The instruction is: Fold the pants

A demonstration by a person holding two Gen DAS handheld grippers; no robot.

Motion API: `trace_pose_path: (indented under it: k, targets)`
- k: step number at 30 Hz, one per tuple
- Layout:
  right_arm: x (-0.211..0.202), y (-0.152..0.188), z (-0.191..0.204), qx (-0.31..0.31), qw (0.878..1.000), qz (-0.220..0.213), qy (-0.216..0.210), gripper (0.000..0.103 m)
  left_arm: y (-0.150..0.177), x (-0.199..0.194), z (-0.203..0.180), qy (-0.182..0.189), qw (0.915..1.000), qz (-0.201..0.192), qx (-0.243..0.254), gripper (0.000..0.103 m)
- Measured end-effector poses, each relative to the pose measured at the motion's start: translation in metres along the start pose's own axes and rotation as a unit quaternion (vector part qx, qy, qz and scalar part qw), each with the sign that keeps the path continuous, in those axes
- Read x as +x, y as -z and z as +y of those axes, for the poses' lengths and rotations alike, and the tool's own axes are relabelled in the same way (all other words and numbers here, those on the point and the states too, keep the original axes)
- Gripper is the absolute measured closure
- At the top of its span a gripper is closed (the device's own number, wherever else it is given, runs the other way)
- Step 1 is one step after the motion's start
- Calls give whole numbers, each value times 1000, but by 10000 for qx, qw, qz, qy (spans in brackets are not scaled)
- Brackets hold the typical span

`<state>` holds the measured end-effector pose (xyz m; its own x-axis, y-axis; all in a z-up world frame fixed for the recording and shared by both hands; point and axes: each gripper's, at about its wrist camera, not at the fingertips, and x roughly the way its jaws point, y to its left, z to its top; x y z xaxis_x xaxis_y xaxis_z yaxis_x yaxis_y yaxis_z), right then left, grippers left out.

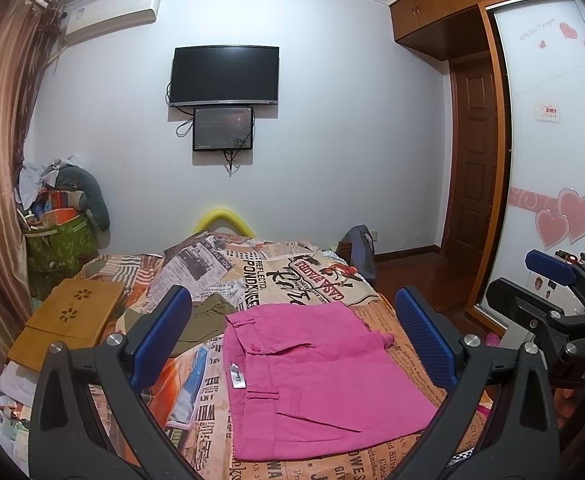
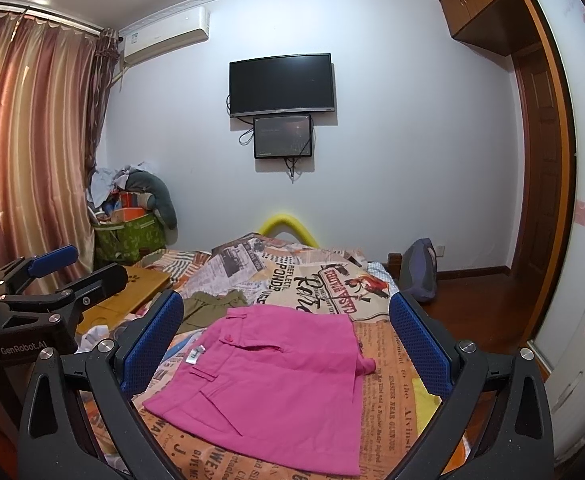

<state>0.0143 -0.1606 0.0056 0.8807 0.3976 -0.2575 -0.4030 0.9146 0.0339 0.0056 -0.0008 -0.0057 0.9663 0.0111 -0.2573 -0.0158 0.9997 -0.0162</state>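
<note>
The pink pants [image 1: 312, 376] [image 2: 268, 380] lie folded into a flat rectangle on the newspaper-print bedspread [image 1: 276, 276] [image 2: 304, 284], waistband and white label toward the left. My left gripper [image 1: 292, 332] hovers open above them, blue pads wide apart, nothing between them. My right gripper [image 2: 288, 340] is also open over the pants and holds nothing. In the left wrist view the right gripper [image 1: 548, 280] shows at the right edge. In the right wrist view the left gripper [image 2: 64, 272] shows at the left edge.
An olive garment [image 1: 200, 320] [image 2: 212, 308] lies on the bed beyond the pink pants. A wooden lap tray [image 1: 68, 320] [image 2: 128, 296] sits at the bed's left. A green bag piled with clutter [image 1: 60, 240] stands by the curtain. The wardrobe [image 1: 552, 140] is on the right.
</note>
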Motion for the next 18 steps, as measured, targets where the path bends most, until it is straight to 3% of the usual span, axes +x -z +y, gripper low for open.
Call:
trace_pose_path:
  k: [18]
  targets:
    - [-2, -2, -1, 1, 10000, -3, 22, 1, -1, -1, 0, -24, 10000, -28, -1, 0]
